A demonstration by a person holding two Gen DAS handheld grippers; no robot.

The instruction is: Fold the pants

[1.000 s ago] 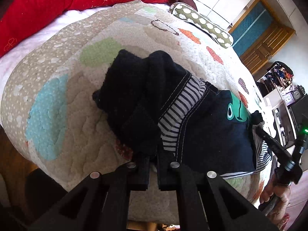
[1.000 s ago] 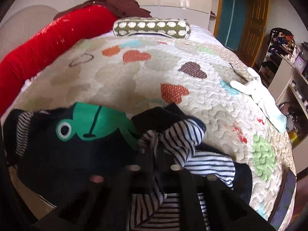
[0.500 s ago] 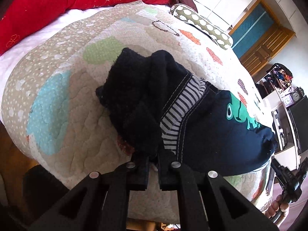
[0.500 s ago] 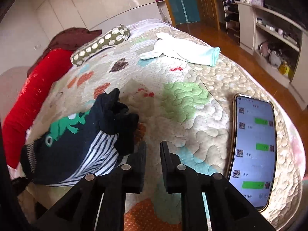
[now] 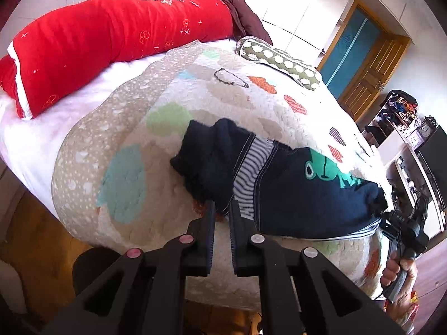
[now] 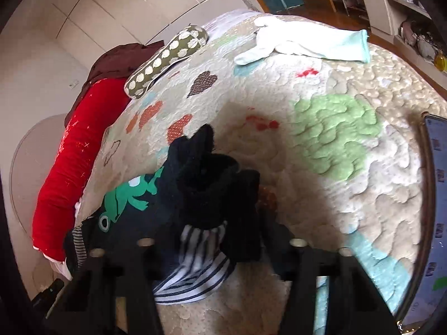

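Open quilt [image 6: 321,89] stretches beyond the bundled dark pants [image 5: 279,184], leaving wide passage toward the far pillows. A white garment [image 6: 301,44] lies well apart near the far edge, and a phone [image 6: 437,209] lines the quilt's edge at the right of the right wrist view. A red bolster [image 5: 111,39] and a spotted cushion [image 5: 279,61] close off the head of the bed.

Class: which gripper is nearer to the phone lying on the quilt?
Right. The right gripper straddles the pants, with the phone at its right edge. The left gripper is at the pants' far end.
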